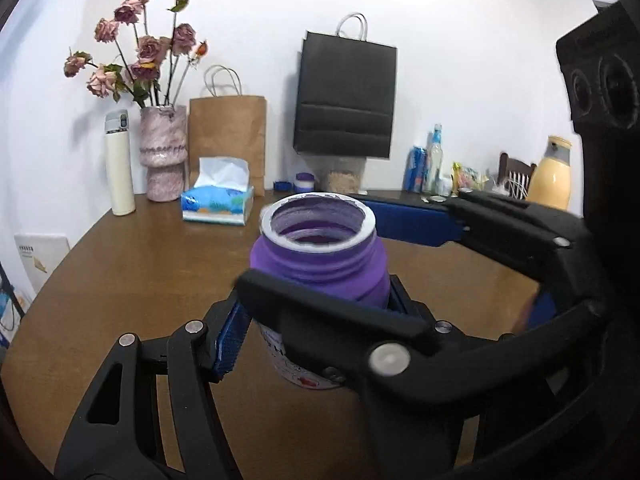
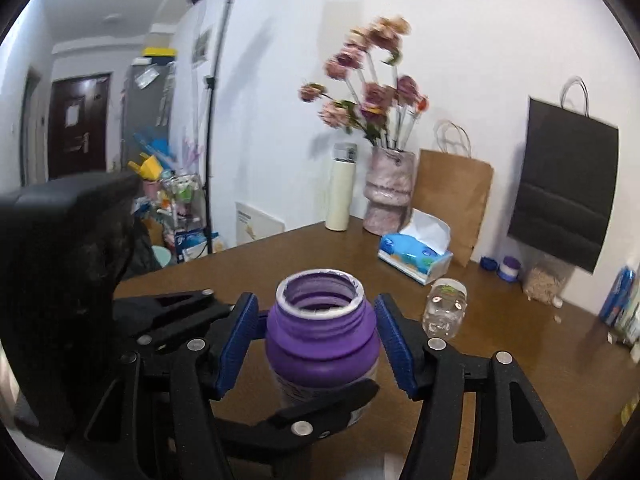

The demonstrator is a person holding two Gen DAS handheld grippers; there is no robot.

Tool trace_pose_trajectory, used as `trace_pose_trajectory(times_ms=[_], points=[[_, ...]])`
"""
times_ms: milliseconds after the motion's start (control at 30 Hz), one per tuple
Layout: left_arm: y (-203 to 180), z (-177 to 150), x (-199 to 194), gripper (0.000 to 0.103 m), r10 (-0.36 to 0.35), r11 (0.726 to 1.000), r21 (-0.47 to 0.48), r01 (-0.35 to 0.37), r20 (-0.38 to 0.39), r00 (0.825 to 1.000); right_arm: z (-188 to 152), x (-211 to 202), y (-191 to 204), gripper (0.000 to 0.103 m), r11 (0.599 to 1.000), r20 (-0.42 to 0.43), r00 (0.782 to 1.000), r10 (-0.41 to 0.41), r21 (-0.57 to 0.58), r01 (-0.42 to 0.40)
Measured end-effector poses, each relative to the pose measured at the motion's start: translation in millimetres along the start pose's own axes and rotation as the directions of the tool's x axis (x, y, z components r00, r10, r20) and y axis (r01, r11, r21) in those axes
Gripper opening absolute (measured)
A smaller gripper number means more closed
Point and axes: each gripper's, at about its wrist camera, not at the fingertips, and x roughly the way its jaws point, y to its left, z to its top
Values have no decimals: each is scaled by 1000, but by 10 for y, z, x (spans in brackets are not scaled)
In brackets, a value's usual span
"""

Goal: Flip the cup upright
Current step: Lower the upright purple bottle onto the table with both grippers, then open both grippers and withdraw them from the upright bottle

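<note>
Wooden table point(image 2: 500, 352) | purple cup point(image 2: 322, 344) upright, label unreadable | left tool point(image 1: 316, 320) clamps cup | right tool point(image 2: 316, 344) wide

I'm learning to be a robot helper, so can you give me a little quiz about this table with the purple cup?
1. True or false: the purple cup lies on its side.
2. What colour is the higher paper bag? A) black B) red C) green
3. Fill in: the tissue box sits on the brown ____.

Key:
1. False, its opening faces up.
2. A.
3. table.
</note>
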Motion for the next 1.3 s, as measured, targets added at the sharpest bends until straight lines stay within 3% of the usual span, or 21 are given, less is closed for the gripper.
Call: trace_pose_trajectory(times_ms=[67, 133, 233, 633, 800, 933, 1100, 1300], points=[[-30, -97, 159, 60, 53, 998, 26, -51, -66, 996, -195, 209, -183, 74, 993, -71, 997, 22, 117, -14], [25, -172, 330, 60, 25, 999, -29, -30, -164, 986, -313, 415, -323, 74, 983, -157, 986, 56, 180, -28], [17, -223, 397, 60, 23, 998, -52, -34, -205, 979, -408, 493, -350, 74, 986, -171, 984, 42, 164, -13], [-129, -297, 298, 60, -7, 998, -63, -8, -232, 973, -491, 367, -373, 74, 987, -192, 979, 66, 157, -36], [-246, -365, 308, 73, -35, 998, -59, 20, -273, 961, -596, 223, -441, 74, 986, -217, 974, 61, 164, -26], [-378, -418, 256, 78, -1, 1000, 0, 2, -269, 963, -686, 98, -492, 74, 987, -232, 970, 70, 158, -33], [-408, -439, 242, 83, 52, 998, -9, -57, -293, 955, -688, 29, -452, 83, 995, -242, 970, 30, 104, -5], [-317, -377, -84, 95, 127, 989, -43, -139, -204, 971, -586, -322, -605, 87, 984, -177, 984, 22, 179, 11]])
